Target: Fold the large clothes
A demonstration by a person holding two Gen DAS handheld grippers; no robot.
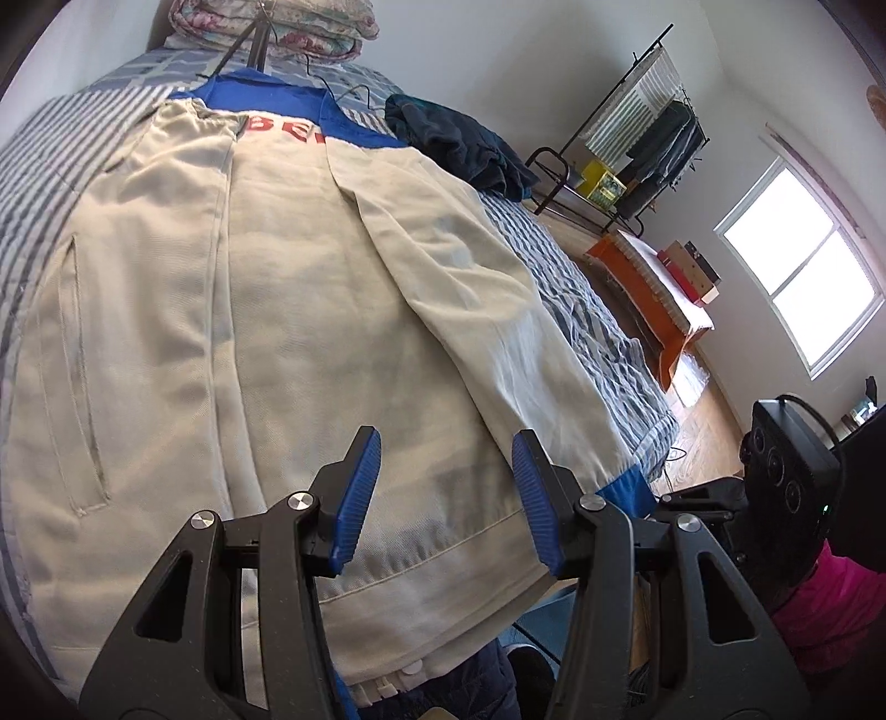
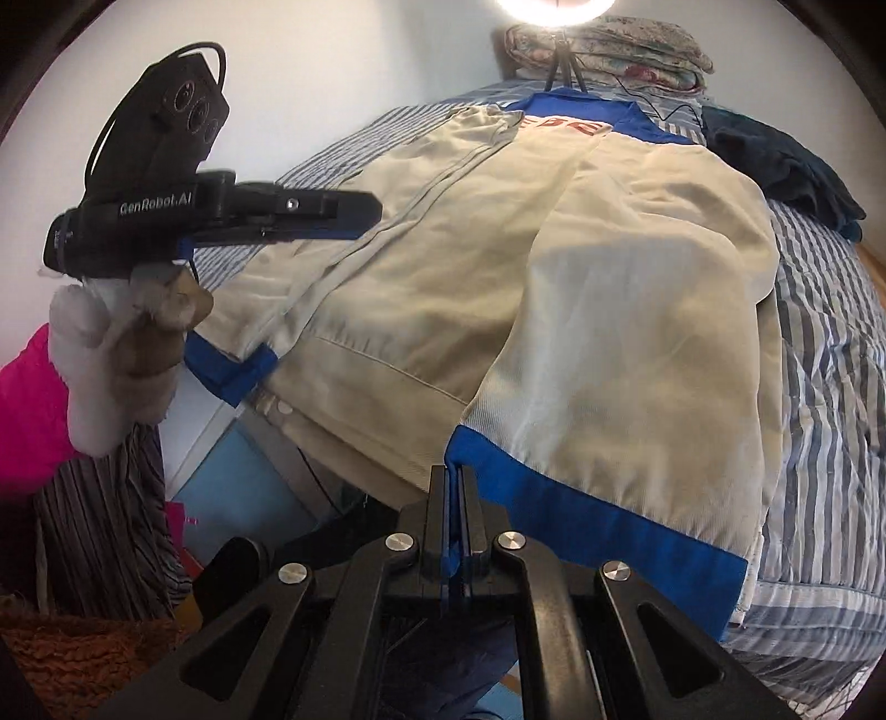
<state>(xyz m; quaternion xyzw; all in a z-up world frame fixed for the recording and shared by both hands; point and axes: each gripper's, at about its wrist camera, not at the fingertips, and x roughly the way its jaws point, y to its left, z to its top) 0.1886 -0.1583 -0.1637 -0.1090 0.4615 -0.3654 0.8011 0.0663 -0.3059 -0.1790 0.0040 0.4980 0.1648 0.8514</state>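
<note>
The cream-and-blue jacket lies spread on the striped bedspread, collar end up by the folded floral quilts, hem hanging off the near edge of the bed. The right gripper is clenched tight, and the blue cuff of the sleeve sits right at its tips, so it looks pinched between the blades, though the exact bite is hard to see. The left gripper hovers above the hem with its jaws standing half apart and nothing between them, released. To my eye the step is bringing that sleeve across the body of the jacket: keep the pinch firm, carry the cuff low and flat so the sleeve lays in a straight line without dragging the panel beneath, and let the free left gripper pin the hem if the cloth starts to slide. The risk is a bunched fold at the shoulder. The right wrist view gives the gloved hand carrying the left gripper out at the side, plus the bright ring lamp on its tripod. The left wrist view alone shows the window, the clothes rack, the orange bench and the dark garment heaped beside the jacket.
</note>
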